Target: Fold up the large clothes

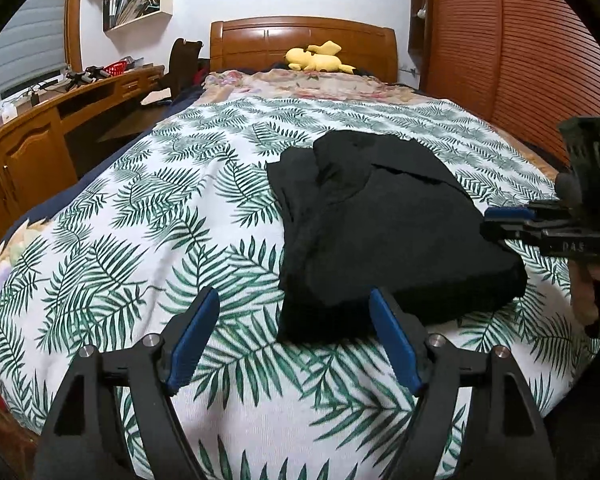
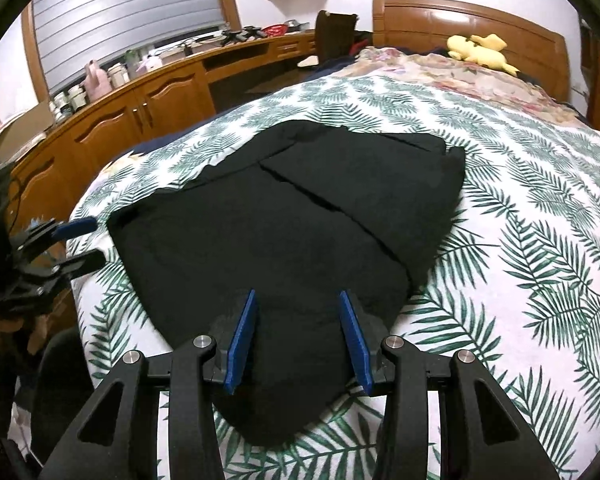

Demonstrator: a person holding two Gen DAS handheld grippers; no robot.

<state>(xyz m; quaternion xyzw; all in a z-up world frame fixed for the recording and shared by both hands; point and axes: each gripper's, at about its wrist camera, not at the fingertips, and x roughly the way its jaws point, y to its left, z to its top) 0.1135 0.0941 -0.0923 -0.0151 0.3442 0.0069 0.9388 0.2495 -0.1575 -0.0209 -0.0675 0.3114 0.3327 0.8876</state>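
Bed (image 1: pixel 140 208) edge: folded black garment (image 1: pixel 380 232); left gripper (image 1: pixel 296 344) released, right gripper (image 2: pixel 300 336) spread, ungrasping.

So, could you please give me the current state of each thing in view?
Black garment: partly folded, lying on the bed.
Left hand-held gripper: open, holding nothing.
Right hand-held gripper: open over the garment's near edge.
Yellow plush toy: lying by the headboard.

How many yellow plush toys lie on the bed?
1: the yellow plush toy lies at the head of the bed, against the wooden headboard. Others may be hidden.
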